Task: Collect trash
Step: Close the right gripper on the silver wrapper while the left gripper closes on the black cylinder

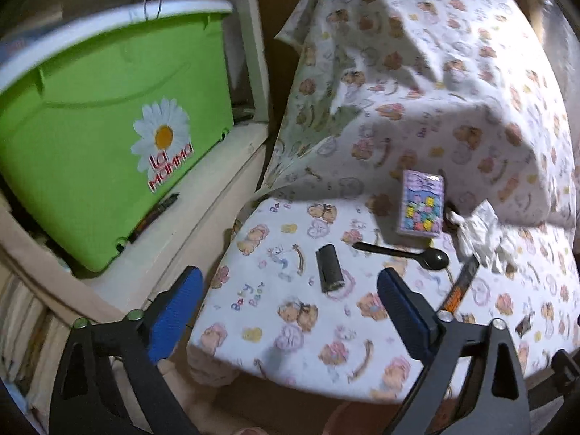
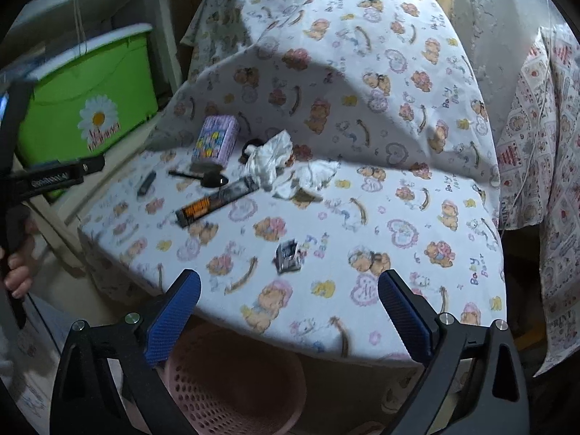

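Scanning from the left, a green bin (image 1: 108,137) with a daisy sticker sits on a pale shelf (image 1: 203,195) at nine o'clock of the covered surface, well apart from the litter. Both claws stand wide with nothing between their pads: the left gripper (image 1: 290,311) hovers over the near left corner of the printed cloth (image 1: 290,344), and the right gripper (image 2: 290,315) hangs over the near edge. A hand (image 2: 16,272) grips the left tool's handle at the far left of the right wrist view.

The trash lies loosely scattered toward the back. A small dark cylinder (image 1: 329,268) lies at twelve o'clock of the left claw, closest to it. Next comes a black plastic spoon (image 1: 406,253), then a patterned carton (image 1: 422,204) standing just behind it. A long dark wrapper (image 2: 214,203) lies at one o'clock, crumpled tissue (image 2: 270,159) beyond it, and a small torn packet (image 2: 288,255) sits alone at twelve o'clock of the right claw.

A pink perforated basket (image 2: 232,384) waits below the near edge, probably so pieces can be dropped straight in. The cloth's front half is bare, giving open room to approach; its back rises in a draped fold that limits reach past the carton.
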Motion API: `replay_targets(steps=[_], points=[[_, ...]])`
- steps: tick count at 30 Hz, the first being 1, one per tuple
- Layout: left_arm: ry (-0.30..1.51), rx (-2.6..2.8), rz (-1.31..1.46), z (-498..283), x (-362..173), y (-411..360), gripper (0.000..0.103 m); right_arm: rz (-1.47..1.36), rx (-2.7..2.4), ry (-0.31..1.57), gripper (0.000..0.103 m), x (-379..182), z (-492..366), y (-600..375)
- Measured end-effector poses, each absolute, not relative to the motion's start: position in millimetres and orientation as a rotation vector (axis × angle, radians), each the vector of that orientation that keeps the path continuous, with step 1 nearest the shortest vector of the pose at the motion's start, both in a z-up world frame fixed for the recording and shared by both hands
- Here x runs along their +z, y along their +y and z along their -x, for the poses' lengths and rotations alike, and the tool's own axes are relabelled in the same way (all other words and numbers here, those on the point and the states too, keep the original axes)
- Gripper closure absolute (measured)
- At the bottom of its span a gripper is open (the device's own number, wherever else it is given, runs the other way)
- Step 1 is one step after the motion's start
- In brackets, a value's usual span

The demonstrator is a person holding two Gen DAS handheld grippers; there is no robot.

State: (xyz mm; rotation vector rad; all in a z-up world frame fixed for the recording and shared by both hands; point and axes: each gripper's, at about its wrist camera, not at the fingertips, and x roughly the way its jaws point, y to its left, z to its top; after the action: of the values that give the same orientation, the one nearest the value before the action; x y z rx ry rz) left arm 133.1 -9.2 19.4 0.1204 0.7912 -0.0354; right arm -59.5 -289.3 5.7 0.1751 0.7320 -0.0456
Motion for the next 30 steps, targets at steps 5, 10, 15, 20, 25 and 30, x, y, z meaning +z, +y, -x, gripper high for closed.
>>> replay_targets(steps=[5,10,15,20,25,30], points=[[0.908,-0.028,-0.019,-165,-5,9,0.032,-0.108,-0.059,0.772,0.011,16,34,-294],[1.029,-0.140,0.146,-190,-25,14,0.042,-0.156,-0.011,0.800,0.023,1,22,-292],[1.066,-0.174,0.201,-203,-34,4,0.047,-0.128,0.025,0.842,0.027,-18,27,-280],[1.098,-0.086,0.005,-203,-46,-28,0.056,-0.100,0.006,0.843,0.034,-21,21,-278],[1.076,-0.062,-0.062,-200,-51,-43,0.056,-0.089,-0.026,0.859,0.042,-29,12,-283],[1.059,-0.080,-0.071,-196,-49,-50,0.067,-0.080,-0.030,0.857,0.047,-30,6,-285]])
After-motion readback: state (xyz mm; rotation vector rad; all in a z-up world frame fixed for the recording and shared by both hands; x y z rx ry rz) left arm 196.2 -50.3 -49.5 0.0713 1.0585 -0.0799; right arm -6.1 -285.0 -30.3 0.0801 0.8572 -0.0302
